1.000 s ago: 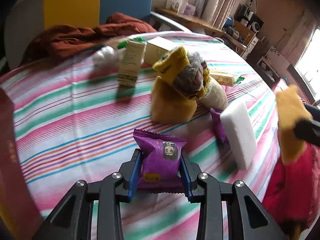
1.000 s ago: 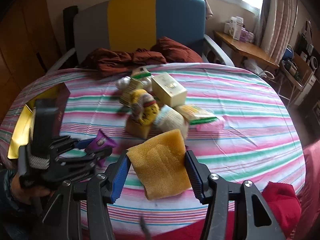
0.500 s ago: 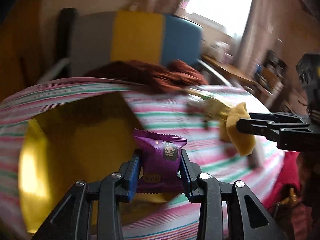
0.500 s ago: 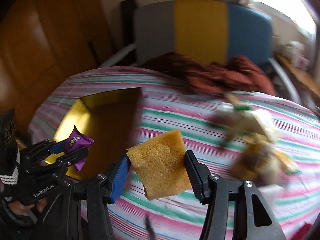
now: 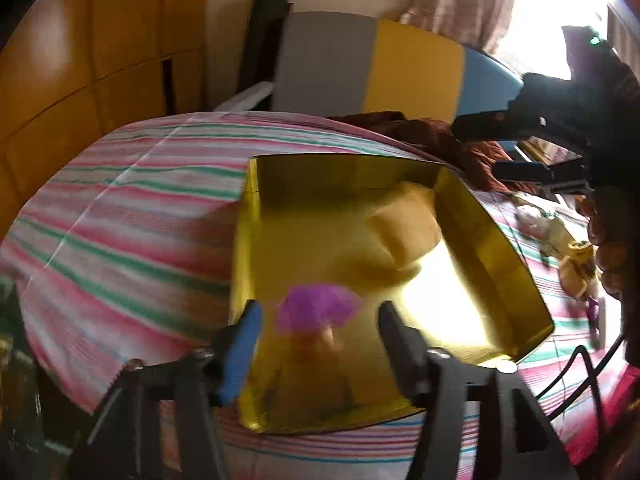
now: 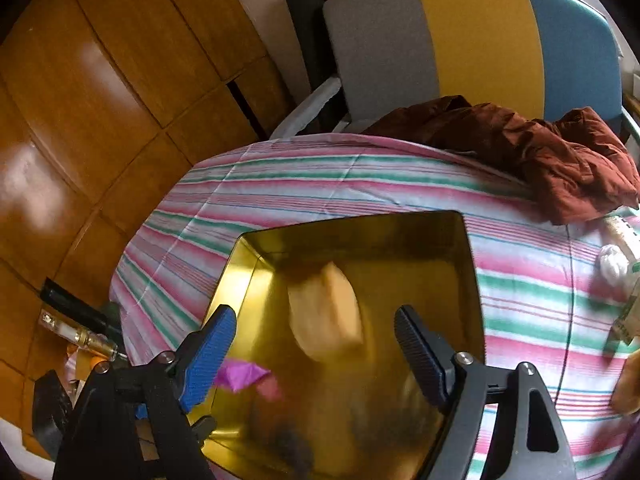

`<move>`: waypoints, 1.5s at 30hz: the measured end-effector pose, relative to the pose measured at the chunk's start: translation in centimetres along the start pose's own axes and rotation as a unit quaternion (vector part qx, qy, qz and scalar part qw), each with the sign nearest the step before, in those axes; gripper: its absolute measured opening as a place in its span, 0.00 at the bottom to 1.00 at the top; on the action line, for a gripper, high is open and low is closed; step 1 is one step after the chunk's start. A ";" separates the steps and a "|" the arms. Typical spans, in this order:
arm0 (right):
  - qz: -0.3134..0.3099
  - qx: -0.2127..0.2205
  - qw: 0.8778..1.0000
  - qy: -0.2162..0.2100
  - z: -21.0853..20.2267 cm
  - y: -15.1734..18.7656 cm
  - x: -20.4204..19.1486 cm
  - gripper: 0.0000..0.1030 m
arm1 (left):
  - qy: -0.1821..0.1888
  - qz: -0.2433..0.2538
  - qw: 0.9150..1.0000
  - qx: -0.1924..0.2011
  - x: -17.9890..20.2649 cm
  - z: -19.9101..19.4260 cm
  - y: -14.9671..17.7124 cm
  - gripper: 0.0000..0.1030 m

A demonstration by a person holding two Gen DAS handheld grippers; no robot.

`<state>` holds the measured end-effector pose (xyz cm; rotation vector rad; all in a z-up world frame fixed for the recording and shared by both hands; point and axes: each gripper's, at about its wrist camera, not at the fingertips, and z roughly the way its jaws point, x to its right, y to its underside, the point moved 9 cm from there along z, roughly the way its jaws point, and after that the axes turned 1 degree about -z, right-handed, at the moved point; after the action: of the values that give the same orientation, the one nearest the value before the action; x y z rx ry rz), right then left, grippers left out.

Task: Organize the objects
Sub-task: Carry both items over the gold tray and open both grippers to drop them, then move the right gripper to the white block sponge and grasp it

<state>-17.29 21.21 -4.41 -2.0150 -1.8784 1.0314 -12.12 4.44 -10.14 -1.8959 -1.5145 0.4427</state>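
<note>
Left hand-held gripper [image 5: 318,330] spread wide over the near end of a gold tray [image 5: 496,236], gripping nothing; blurred purple snack packet [image 5: 318,308] between and below the fingers, clear of both pads, inside the tray. Right hand-held gripper [image 6: 316,344] likewise spread open above the same tray [image 6: 472,280], empty; blurred yellow sponge [image 6: 324,312] below it inside the tray, toward the far right corner in the left view [image 5: 404,232]. Whether packet and sponge rest on the tray floor or hang in mid-air: cannot tell, too smeared. Tray on the striped tablecloth [image 6: 320,184] near the bench's left edge. Crumpled maroon cloth [image 6: 560,160] at the far edge, tricolour chair [image 6: 460,36] behind.
</note>
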 end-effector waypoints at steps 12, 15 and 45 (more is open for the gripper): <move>-0.033 0.033 0.995 0.083 -2.8 5.4 1.0 0.80 | -0.019 -0.023 0.998 0.053 -0.2 -3.4 -1.1 0.87; -0.024 0.049 0.994 0.095 -3.8 5.9 1.7 0.80 | -0.026 -0.014 0.998 0.063 0.4 -4.2 -1.4 0.89; 0.045 0.080 0.974 0.209 -10.2 11.7 11.7 0.80 | -0.002 0.055 0.997 0.056 6.3 -5.5 0.2 0.96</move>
<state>-2.38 33.29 -7.75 -2.0411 -1.4538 0.6809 -6.81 8.88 -5.37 -1.8976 -1.3629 0.5692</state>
